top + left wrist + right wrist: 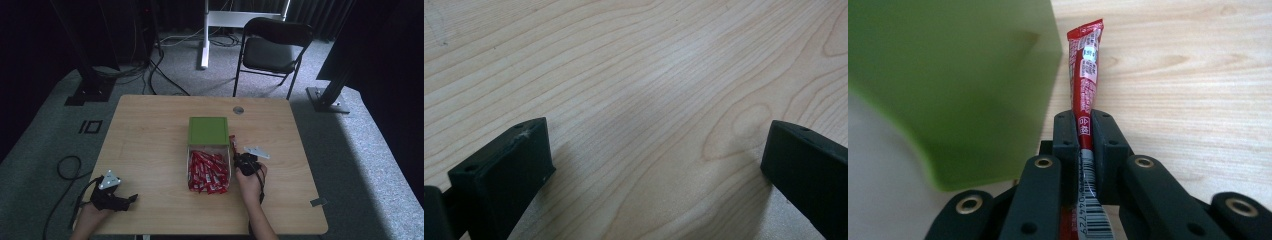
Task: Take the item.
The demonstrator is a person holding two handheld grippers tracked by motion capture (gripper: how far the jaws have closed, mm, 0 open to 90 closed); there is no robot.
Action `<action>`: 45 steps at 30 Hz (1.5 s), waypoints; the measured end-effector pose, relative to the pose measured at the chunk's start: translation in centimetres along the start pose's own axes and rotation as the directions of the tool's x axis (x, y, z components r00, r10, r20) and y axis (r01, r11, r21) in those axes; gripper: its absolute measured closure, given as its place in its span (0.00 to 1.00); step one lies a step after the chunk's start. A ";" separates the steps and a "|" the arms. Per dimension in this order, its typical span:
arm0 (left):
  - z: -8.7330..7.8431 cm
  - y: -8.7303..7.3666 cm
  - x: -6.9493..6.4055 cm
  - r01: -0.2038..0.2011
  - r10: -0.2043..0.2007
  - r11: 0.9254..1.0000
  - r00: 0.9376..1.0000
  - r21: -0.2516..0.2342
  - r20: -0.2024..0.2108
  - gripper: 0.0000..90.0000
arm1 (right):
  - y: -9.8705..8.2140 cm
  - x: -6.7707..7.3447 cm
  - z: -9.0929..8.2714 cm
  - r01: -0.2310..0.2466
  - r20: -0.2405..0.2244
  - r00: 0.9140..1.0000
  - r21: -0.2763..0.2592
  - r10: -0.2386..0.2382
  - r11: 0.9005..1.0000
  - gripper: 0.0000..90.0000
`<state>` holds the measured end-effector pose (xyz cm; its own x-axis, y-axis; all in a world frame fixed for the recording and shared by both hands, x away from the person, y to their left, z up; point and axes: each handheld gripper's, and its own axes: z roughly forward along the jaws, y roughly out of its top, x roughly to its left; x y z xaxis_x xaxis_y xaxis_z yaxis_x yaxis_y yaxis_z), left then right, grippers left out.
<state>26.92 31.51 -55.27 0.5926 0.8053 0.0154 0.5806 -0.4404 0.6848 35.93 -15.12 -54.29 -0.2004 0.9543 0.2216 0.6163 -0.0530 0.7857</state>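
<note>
A white box (189,165) holding several red sachets (207,173) sits mid-table, with its green lid (208,130) (948,85) standing open at the far end. My right gripper (235,154) (1084,127) is just right of the box and is shut on one red sachet (232,142) (1085,75), which sticks out forward past the jaws, close beside the green lid. My left gripper (131,198) (656,160) rests at the table's near left corner, jaws wide apart over bare wood, nothing between them.
The wooden table (150,130) carries a round grommet (238,110) near its far edge and a small clip (318,202) at the near right edge. A black folding chair (272,47) stands behind the table. Cables (67,167) trail on the carpet at left.
</note>
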 end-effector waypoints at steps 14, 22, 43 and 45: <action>0.0 0.0 0.0 0.000 0.000 1.000 1.000 0.000 0.000 0.01 | -0.5 -0.3 1.4 -0.026 0.017 1.000 0.048 0.026 0.999 0.90; 0.0 0.0 0.0 0.000 0.000 1.000 1.000 0.001 0.000 0.01 | -0.2 0.1 1.4 -0.004 0.009 1.000 0.081 0.004 0.997 0.77; 0.0 0.0 0.0 -0.002 0.002 1.000 1.000 0.000 0.000 0.01 | 0.4 -1.2 -0.9 0.101 -0.026 0.995 0.060 -0.099 0.993 0.41; 0.0 0.0 0.0 -0.001 0.001 1.000 1.000 0.000 0.000 0.01 | 0.4 -1.5 -1.1 0.094 -0.026 0.995 0.052 -0.093 0.994 0.39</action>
<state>26.93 31.51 -55.26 0.5933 0.8048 0.0165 0.5799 -0.4415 0.6847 35.65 -16.94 -53.63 -0.2766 0.9471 0.1630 0.6335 0.0521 0.7720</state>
